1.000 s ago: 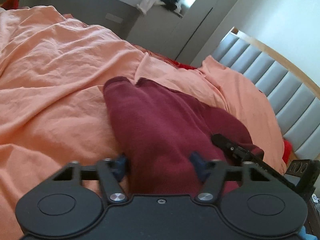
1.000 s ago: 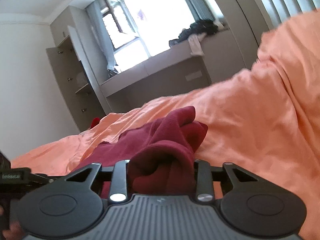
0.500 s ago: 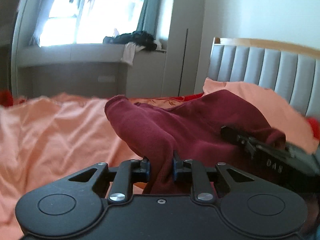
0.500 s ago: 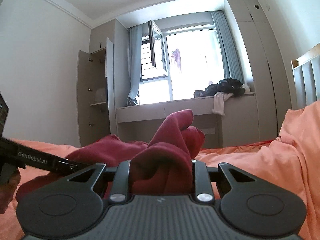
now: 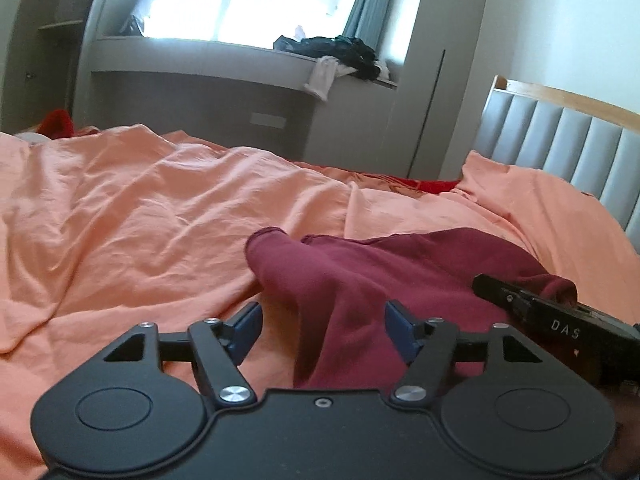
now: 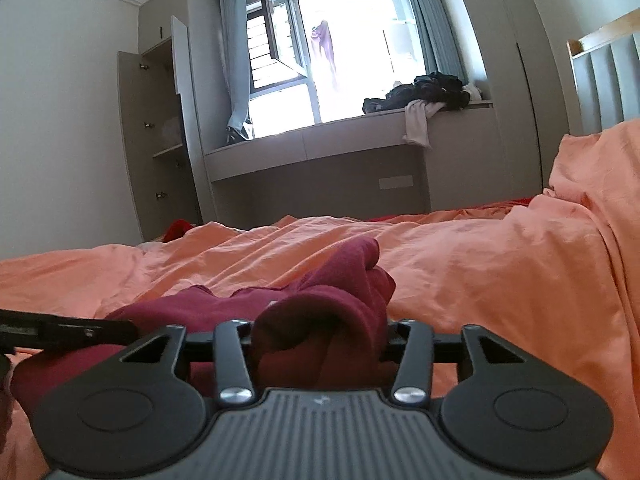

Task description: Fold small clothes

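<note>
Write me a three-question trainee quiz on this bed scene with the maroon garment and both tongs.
1. True or false: the left tongs are clamped on the maroon garment.
2. What does the garment lie on? A) bare floor B) orange bedsheet C) window ledge
3. Fill in: bunched cloth sits between the fingers of the ____ tongs.

Key: 1 false, their jaws have just been opening and stand apart around the cloth; 2 B; 3 right.

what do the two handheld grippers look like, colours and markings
The left gripper is matte black, with two round discs, silver pivot screws and blue finger pads. The right gripper is also black, but with a ribbed grey body. Seen from the left camera, its side reads "DAS" in white.
</note>
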{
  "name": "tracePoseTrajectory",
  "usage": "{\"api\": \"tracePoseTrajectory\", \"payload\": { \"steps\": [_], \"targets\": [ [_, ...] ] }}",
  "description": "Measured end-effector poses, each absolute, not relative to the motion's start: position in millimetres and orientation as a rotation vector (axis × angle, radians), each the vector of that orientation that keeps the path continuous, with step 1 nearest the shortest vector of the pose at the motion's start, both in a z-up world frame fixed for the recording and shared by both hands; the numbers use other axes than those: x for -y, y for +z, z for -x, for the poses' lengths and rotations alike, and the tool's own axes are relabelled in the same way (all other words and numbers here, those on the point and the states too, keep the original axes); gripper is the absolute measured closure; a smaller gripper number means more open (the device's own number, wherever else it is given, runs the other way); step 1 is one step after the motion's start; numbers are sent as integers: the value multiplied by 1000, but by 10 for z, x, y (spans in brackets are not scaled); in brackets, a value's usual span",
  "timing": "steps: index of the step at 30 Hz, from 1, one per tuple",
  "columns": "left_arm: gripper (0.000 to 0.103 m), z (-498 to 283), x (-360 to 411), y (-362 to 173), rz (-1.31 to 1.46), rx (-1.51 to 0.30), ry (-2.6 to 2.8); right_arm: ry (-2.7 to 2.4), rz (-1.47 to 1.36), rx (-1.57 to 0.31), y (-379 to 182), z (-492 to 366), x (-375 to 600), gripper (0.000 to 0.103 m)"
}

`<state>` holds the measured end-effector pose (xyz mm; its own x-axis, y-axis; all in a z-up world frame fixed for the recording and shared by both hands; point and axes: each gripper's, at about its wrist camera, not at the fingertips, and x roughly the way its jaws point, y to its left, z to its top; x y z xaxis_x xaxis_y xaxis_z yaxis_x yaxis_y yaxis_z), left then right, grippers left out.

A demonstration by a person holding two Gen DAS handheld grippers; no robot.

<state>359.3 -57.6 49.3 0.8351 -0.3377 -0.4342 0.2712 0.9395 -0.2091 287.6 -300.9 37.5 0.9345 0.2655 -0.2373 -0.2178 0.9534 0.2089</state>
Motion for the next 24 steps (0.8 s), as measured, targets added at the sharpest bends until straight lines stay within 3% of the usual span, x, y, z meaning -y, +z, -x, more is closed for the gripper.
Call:
{"api": "tracePoseTrajectory", "payload": {
  "steps": [4,7,13,24],
  "targets": [
    [16,-3416,547,529,162,-480,-256,223,-203,-275,362,-2852,3112,27],
    [14,-3270,556,542,163,-487,-231,192,-216,-284,358,-2762,3175,15],
    [8,-2951,646,641,119,-458,-226,161,-240,-269,405,-2459,3251,2],
    [1,-2181,676,919,107,-348,-189,153,-170,-50,705,-1545,3216,0]
  ]
}}
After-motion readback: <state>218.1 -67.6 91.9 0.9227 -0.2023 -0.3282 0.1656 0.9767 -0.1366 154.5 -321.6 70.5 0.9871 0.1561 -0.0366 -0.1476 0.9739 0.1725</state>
